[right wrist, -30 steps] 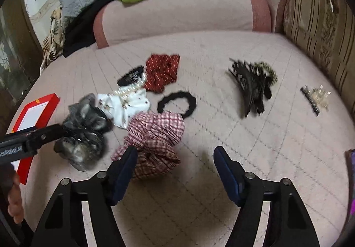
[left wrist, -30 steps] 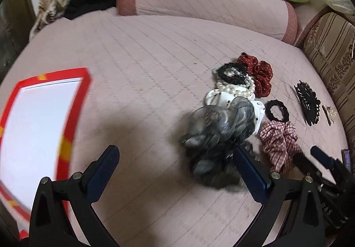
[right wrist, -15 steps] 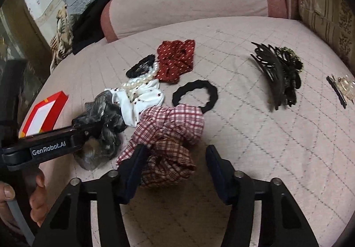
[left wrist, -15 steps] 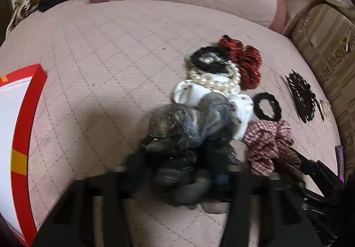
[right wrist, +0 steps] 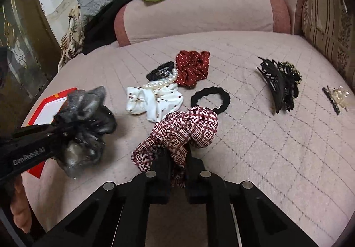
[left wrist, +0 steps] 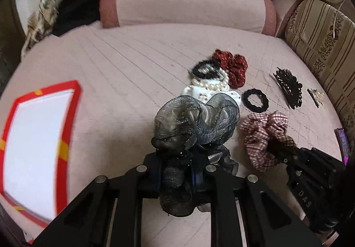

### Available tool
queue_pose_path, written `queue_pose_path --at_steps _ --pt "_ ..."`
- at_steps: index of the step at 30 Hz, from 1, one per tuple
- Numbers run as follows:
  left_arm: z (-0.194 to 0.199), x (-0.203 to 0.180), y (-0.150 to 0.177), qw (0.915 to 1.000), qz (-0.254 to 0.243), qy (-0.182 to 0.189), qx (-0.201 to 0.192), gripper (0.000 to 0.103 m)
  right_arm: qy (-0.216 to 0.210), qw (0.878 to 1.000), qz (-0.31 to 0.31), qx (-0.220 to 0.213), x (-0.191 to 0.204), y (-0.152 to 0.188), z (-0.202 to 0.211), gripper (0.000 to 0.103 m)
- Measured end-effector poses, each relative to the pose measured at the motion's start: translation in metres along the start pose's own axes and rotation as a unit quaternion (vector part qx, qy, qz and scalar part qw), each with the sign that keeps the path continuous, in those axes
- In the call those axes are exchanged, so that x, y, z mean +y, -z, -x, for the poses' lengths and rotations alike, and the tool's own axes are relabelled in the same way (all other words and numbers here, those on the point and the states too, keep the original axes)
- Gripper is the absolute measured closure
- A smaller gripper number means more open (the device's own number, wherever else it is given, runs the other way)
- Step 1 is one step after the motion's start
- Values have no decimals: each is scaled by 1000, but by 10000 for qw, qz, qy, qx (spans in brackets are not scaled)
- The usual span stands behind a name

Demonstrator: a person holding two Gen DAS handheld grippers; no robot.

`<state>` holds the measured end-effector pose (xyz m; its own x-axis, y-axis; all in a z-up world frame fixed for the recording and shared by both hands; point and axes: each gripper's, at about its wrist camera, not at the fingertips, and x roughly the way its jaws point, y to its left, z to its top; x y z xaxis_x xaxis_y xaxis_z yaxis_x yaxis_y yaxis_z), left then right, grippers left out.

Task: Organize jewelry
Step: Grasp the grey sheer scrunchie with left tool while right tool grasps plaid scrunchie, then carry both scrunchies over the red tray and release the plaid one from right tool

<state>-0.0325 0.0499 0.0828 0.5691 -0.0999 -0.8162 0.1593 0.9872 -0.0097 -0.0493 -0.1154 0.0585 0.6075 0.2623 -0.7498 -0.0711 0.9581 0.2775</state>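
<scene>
Having just closed, the left hand-held gripper [left wrist: 177,171] is clamped on the soft grey scrunchie [left wrist: 195,122]; the right hand-held gripper [right wrist: 177,171] pinches the light checked scrunchie [right wrist: 184,129] at six o'clock, on its gathered fold.

Four fabric scrunchies [right wrist: 184,134], two black hair ties [right wrist: 210,98], one pearl band [right wrist: 159,84], perhaps three clips [right wrist: 279,85].

Soft, dim indoor light falls evenly on the pink mattress [left wrist: 124,74], casting faint shadows. Fisheye bending curves both views, corners vignette black, and the red-framed box [left wrist: 66,127] smears with motion blur.
</scene>
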Motion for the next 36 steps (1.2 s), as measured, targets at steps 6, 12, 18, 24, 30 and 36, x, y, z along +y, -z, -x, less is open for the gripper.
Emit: queue_pose_path --at_steps 6,12,18,24,30,36 --pt "39 46 2 9989 94 -316 -319 86 -135 9993 240 -263 29 -4 34 94" --pt "57 127 2 9948 721 -612 -389 86 -734 9966 333 -146 78 -19 43 94" --pt "53 208 -2 9840 1450 -967 -369 85 -1204 9906 606 211 141 -40 14 94" --pt "24 277 -10 9650 2343 -1156 -246 85 -1390 9850 928 429 203 -66 -34 94" --pt "-5 323 -20 9528 2661 -1464 -75 85 -1523 9798 1125 637 252 -84 -83 94" --pt "-19 353 -15 9429 2828 -1759 -18 84 -1473 9741 1466 888 292 -87 -139 94"
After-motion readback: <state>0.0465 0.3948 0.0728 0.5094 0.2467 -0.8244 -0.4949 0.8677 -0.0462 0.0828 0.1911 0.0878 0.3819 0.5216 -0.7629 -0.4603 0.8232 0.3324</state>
